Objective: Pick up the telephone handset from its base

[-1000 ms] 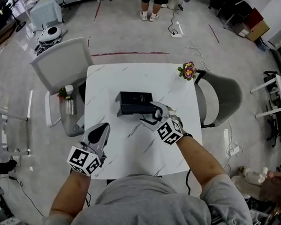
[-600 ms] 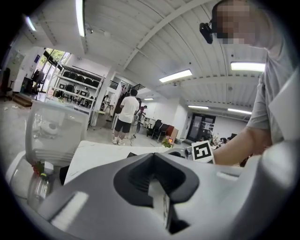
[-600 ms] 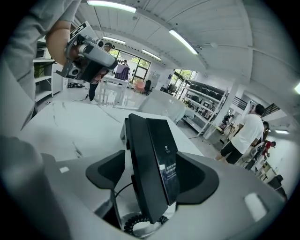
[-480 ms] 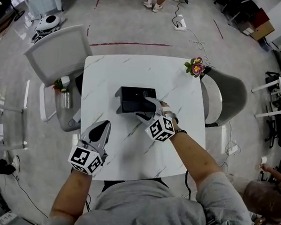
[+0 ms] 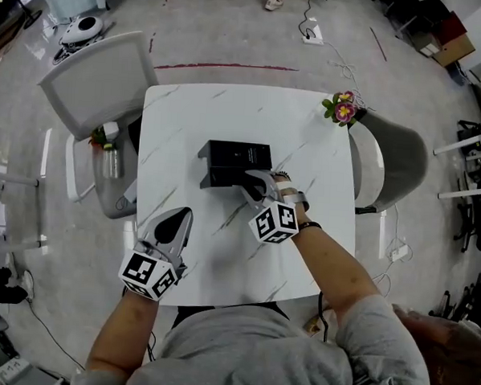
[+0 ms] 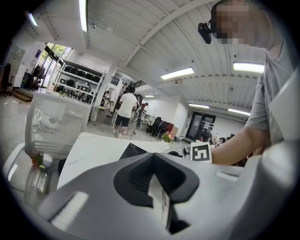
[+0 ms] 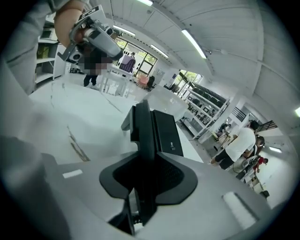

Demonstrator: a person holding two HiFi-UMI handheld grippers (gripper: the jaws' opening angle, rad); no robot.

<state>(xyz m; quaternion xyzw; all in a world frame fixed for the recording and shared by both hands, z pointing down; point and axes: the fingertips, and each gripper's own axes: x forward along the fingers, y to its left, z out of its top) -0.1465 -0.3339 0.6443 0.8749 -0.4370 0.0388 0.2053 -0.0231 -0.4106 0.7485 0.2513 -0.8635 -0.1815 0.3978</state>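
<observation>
Right fingers: we saw the right gripper (image 5: 255, 184) clenched on the near end of the handset (image 7: 142, 127), whose black bar ran straight out from between the fingers.
Handset: it lay along the near side of its base (image 5: 244, 154), touching it, in the middle of the white marbled surface (image 5: 188, 116); we could not tell whether it had lifted at all.
Closest to the right fingers: the base stood just beyond them and slightly to their right, flush against the handset.
Left fingers: the left gripper (image 5: 177, 221) was clenched on nothing, its fingers pressed together and pointing across the surface, well apart from the handset and nearer the person than the right fingers.
Far beyond the right fingers: a flower pot (image 5: 341, 109) sat at the far right corner of the surface.
Left of the left fingers: a grey chair (image 5: 101, 84) stood beside the surface, with a bottle (image 5: 112, 163) on its seat.
Right of the right fingers: a second grey chair (image 5: 394, 168) stood against the edge of the surface.
Floor beyond: we noted a red line (image 5: 223, 66) and a power strip (image 5: 312, 30) with its cable.
Background ahead of the left fingers: a person in a white shirt (image 6: 125, 107) stood near some shelving (image 6: 75, 82).
</observation>
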